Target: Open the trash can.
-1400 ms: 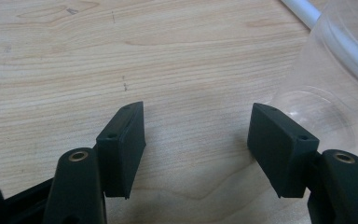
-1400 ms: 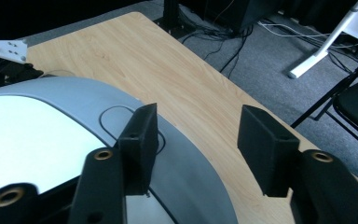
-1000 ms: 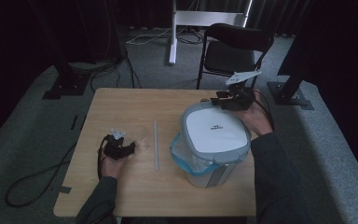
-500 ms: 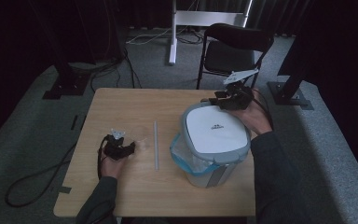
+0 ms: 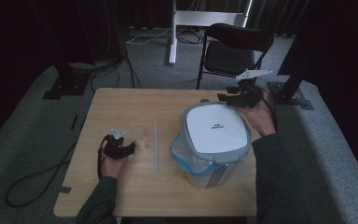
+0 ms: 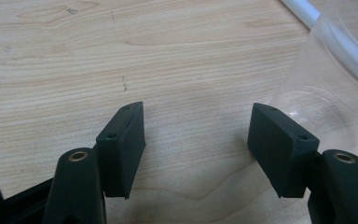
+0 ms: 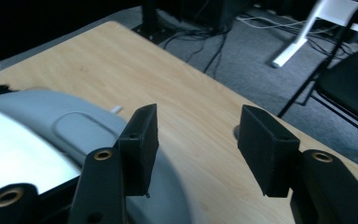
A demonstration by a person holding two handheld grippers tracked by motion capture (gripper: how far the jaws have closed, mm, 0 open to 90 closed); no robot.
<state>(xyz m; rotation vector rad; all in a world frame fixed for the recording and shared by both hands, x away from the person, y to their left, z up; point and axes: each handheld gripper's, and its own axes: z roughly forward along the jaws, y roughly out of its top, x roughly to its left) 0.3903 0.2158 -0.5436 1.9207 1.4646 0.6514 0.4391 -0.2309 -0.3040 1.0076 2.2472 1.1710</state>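
Observation:
A grey and white lidded bin [image 5: 214,135] lined with a blue-edged clear bag stands on the right half of the wooden table [image 5: 121,107]. My right gripper [image 5: 223,98] hovers open at the bin's far edge; in the right gripper view [image 7: 193,135] its jaws are spread over the grey lid [image 7: 37,154] and bare table. My left gripper [image 5: 130,147] rests open on the table at the left, beside a clear plastic cup [image 5: 142,137]. The left gripper view [image 6: 196,144] has that cup [image 6: 335,93] just right of the jaws. A white straw [image 5: 155,144] lies between cup and bin.
A black folding chair [image 5: 233,51] stands behind the table's far edge, with a white stand base [image 5: 200,21] beyond it. Black stand feet and cables lie on the grey carpet at both sides. Bare table stretches across the far left.
The right gripper has shifted slightly left along the bin's far edge. The left gripper stays in place.

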